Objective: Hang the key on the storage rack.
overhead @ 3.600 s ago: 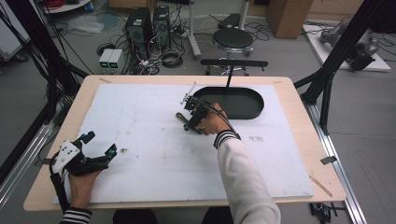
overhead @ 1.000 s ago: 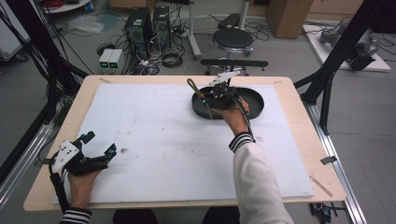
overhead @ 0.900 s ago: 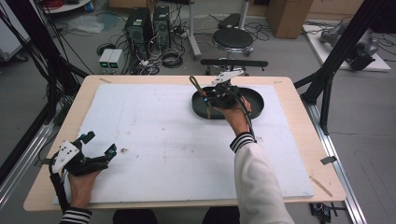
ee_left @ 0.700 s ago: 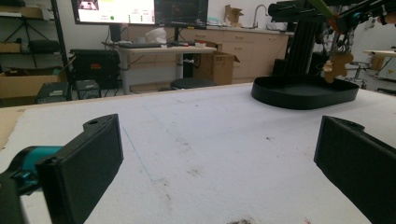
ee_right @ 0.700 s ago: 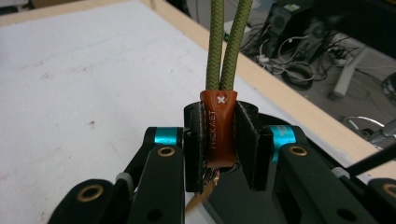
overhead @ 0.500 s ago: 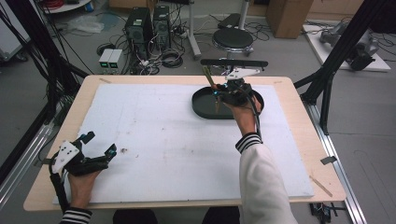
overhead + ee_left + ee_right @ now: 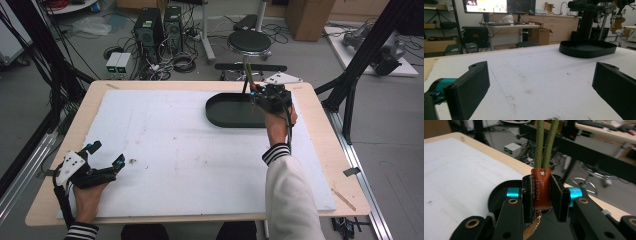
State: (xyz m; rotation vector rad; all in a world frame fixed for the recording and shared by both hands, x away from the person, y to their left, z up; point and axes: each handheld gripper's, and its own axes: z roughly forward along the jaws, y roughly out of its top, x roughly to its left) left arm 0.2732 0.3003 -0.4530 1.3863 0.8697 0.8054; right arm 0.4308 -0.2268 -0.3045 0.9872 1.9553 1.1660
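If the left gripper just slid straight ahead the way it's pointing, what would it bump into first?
Probably nothing soon: ahead of the open left gripper lies bare white table cover. The black tray sits farther off, right of that line.

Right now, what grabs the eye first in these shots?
The right gripper, up over the black oval tray at the table's far right, is clamped on a brown leather tab with a doubled green cord rising from it. The left gripper rests at the near left on the white mat, jaws wide open and empty.
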